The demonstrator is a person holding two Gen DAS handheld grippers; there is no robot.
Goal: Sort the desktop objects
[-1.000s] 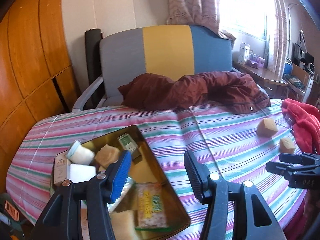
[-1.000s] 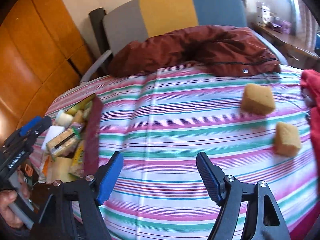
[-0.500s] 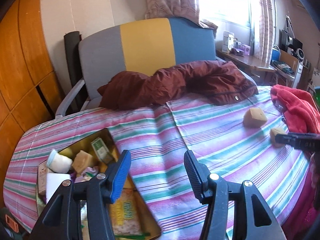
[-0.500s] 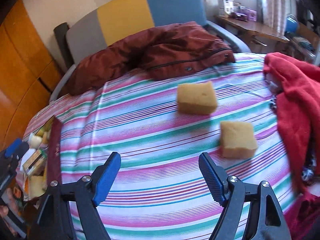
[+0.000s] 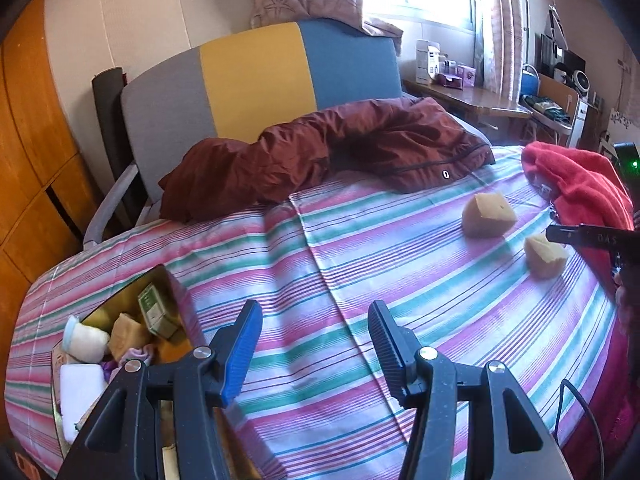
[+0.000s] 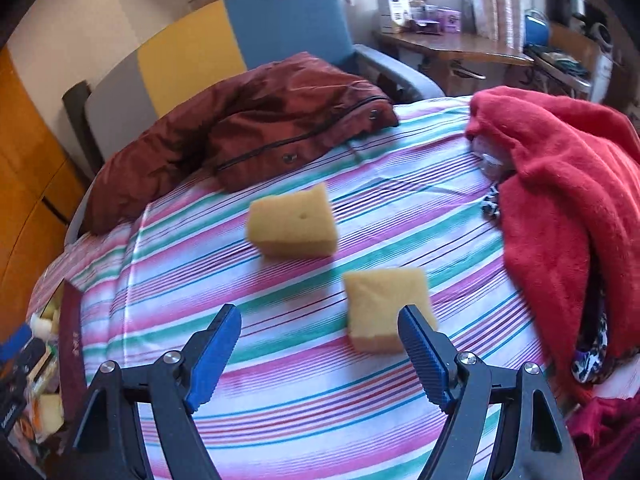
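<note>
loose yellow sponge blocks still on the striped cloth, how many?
2. The larger yellow sponge block lies mid-cloth near the maroon jacket; the smaller yellow sponge block sits nearer, beside the red blanket. More may be hidden under clothing.

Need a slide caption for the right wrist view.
Open right gripper nearing front sponge on striped cloth.
</note>
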